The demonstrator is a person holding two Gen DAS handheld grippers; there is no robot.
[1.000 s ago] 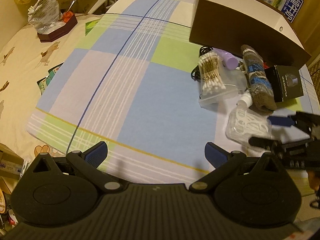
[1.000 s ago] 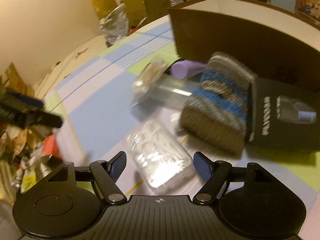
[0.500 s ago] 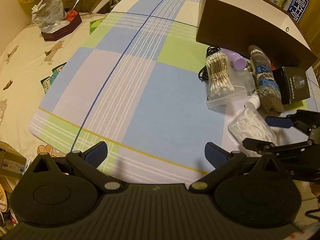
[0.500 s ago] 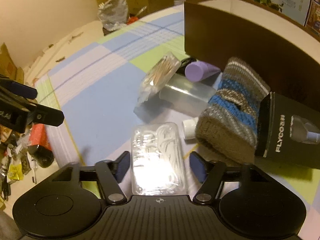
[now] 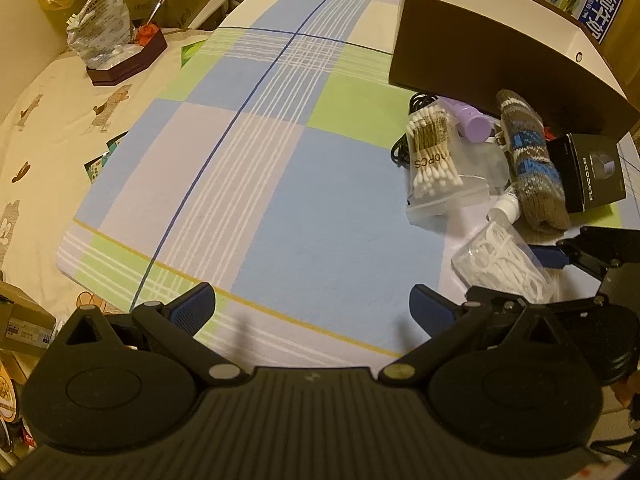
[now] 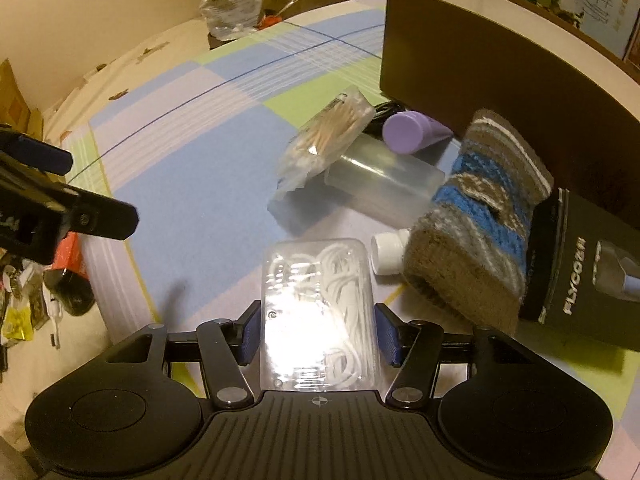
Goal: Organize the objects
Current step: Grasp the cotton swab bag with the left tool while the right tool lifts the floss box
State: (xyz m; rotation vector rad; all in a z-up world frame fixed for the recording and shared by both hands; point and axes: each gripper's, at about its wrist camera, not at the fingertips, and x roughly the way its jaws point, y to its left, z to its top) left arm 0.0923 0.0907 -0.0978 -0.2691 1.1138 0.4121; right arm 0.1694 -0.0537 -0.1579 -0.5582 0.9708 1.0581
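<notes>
Squeezing the clear floss-pick case (image 6: 318, 312) by its slick plastic sides invites trouble: in my judgement it could squirt forward out of the pads, or flex and pop its lid, if the right tool (image 6: 316, 334) pinches too hard or lifts at a tilt. The case sits between that tool's blue pads, which stand drawn in against both long sides, so the right tool appears to be gripping it, low over the checked cloth on the tabletop (image 5: 280, 200). Taking the case as landmark, a small white bottle cap (image 6: 386, 252) lies just beyond its far right corner, touching or nearly touching the striped knit sock (image 6: 476, 232); a careless lift could drag either along. Farther beyond the case lie the bag of cotton swabs (image 5: 434, 152) and the purple tube (image 6: 408, 132), with the brown box (image 6: 480, 64) behind them. The left tool (image 5: 312, 308) hangs well to the left of the case, wide apart and holding nothing.
</notes>
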